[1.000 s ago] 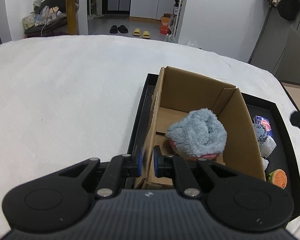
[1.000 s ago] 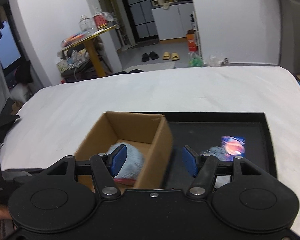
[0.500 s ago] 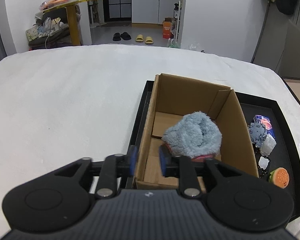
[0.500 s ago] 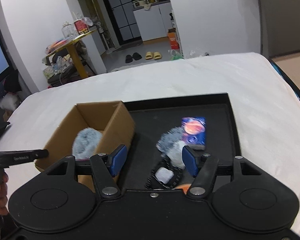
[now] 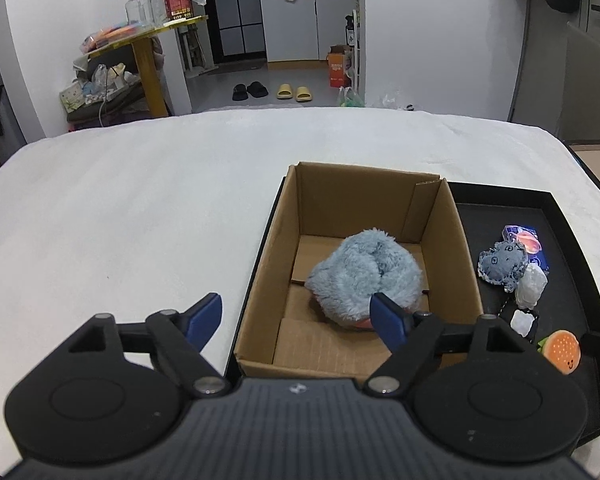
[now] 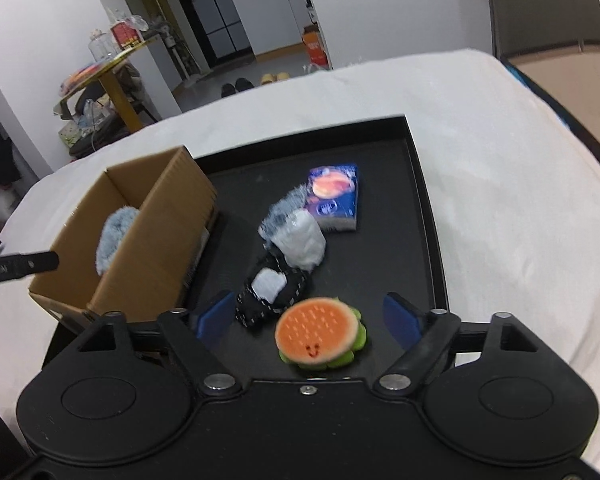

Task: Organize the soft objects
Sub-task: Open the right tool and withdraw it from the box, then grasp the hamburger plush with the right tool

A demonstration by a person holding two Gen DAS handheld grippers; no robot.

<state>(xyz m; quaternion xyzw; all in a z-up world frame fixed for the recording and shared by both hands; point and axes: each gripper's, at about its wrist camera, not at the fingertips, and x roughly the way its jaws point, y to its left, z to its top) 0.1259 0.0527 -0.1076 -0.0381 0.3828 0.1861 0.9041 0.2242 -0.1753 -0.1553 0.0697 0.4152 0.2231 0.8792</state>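
A cardboard box (image 5: 448, 240) stands in the left part of a black tray (image 6: 424, 208) on a white cover. A fluffy blue plush (image 5: 364, 272) lies inside the box. On the tray lie an orange burger plush (image 6: 320, 330), a black-and-white toy (image 6: 270, 290), a white crumpled piece (image 6: 304, 240), a grey-blue denim plush (image 5: 500, 264) and a blue tissue pack (image 6: 334, 196). My left gripper (image 5: 296, 318) is open, astride the box's near-left wall. My right gripper (image 6: 308, 320) is open, with the burger plush between its fingers.
The white cover (image 5: 140, 208) spreads wide to the left and beyond the tray. A yellow table (image 5: 148, 48) with jars, shoes on the floor and a kitchen doorway lie past the far edge. The left gripper's tip (image 6: 20, 266) shows beside the box.
My left gripper opened, let go of the box's near-left wall and drew back. My right gripper swung right from the box over the tray and came down around the burger plush.
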